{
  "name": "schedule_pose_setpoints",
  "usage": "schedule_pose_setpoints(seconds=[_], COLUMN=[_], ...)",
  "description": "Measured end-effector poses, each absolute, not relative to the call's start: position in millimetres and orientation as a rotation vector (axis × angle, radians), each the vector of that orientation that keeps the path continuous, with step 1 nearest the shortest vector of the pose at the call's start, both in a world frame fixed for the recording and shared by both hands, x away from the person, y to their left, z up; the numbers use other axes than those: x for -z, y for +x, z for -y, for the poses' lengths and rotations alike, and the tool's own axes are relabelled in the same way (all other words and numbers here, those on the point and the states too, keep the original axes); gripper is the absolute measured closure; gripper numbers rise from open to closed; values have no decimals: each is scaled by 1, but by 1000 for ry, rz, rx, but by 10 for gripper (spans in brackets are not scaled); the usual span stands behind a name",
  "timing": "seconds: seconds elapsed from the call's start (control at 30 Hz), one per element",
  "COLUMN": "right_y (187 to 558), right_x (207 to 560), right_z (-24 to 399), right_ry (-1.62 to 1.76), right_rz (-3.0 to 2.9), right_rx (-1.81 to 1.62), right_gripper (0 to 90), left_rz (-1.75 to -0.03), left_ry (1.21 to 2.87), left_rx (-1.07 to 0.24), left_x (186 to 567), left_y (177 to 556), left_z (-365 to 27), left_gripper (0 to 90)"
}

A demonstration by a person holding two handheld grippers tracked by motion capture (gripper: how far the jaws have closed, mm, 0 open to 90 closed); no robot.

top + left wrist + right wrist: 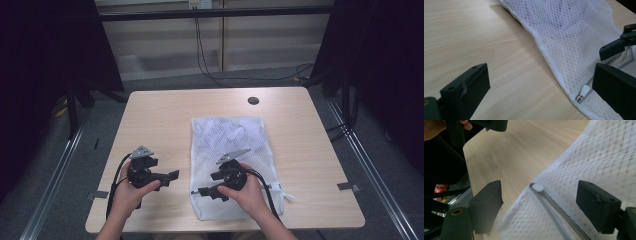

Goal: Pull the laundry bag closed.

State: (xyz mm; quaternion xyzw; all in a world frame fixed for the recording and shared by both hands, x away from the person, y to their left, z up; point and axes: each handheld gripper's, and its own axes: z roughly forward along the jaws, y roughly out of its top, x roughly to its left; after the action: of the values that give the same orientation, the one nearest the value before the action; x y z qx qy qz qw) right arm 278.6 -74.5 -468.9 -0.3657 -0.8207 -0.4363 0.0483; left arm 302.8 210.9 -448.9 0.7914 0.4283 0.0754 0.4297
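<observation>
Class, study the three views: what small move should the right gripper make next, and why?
Probably ease the right gripper down and forward onto the zipper pull, then close. Its jaws stand open with the pull lying between and just ahead of them, untouched, at the corner of the mesh bag.

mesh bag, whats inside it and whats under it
The white mesh bag lies flat on the wooden table. Through the netting nothing distinct shows inside; the tabletop beneath is covered.

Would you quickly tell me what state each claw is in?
Left claw: open, holding nothing.
Right claw: open over the mesh bag's zipper pull, holding nothing.
</observation>
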Motion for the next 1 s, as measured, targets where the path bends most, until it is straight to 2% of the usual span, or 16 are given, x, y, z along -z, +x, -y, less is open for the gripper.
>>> schedule_pose_setpoints(seconds=[0.1, 0.47, 0.9, 1.0], right_y=[279, 281, 285, 285], right_x=[470, 474, 482, 482], right_z=[72, 66, 56, 54], right_ry=[-1108, -1127, -1163, -1161], right_rz=[2495, 2475, 2418, 2414], right_rx=[1320, 1275, 1214, 1206], right_gripper=[255, 299, 439, 448], left_rz=[-1071, -1063, -1060, -1063], left_ry=[1979, 1988, 1991, 1988], left_rx=[-193, -183, -180, -182], left_x=[449, 449, 449, 449], left_y=[302, 303, 303, 303], left_z=[-212, -212, -213, -213], left_gripper=[11, 21, 23, 23])
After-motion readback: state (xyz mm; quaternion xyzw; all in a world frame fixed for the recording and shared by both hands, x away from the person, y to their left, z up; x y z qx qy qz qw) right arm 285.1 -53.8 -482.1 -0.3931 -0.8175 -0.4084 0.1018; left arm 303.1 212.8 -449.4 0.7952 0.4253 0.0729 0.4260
